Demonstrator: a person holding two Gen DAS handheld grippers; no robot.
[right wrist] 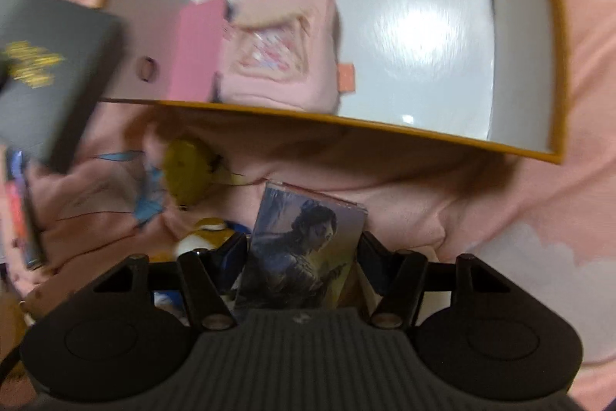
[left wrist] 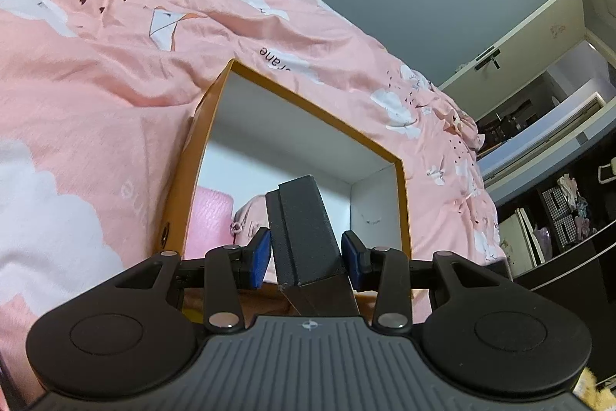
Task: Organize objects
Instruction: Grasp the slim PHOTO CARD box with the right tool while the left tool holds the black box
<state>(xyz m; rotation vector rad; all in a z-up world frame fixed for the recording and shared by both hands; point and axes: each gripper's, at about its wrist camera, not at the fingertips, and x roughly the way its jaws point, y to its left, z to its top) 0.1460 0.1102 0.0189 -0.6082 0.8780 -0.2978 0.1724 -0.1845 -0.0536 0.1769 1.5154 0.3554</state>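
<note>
An orange box with a white inside (left wrist: 400,203) lies on the pink bedspread; it also shows in the right wrist view (right wrist: 554,37). Inside are a pink case (right wrist: 194,52) and a pink pouch (right wrist: 285,37). My left gripper (left wrist: 306,255) is shut on a black box (left wrist: 308,237), held at the orange box's near rim; that black box shows at the left of the right wrist view (right wrist: 50,68). My right gripper (right wrist: 304,249) is shut on a printed card box showing a figure (right wrist: 300,253), held above the bedspread just short of the orange box.
The pink bedspread (left wrist: 96,76) surrounds the box. A yellow round toy (right wrist: 188,168) and a yellow-white toy (right wrist: 204,234) lie in front of the box. Dark shelves and a cabinet (left wrist: 558,210) stand to the right of the bed.
</note>
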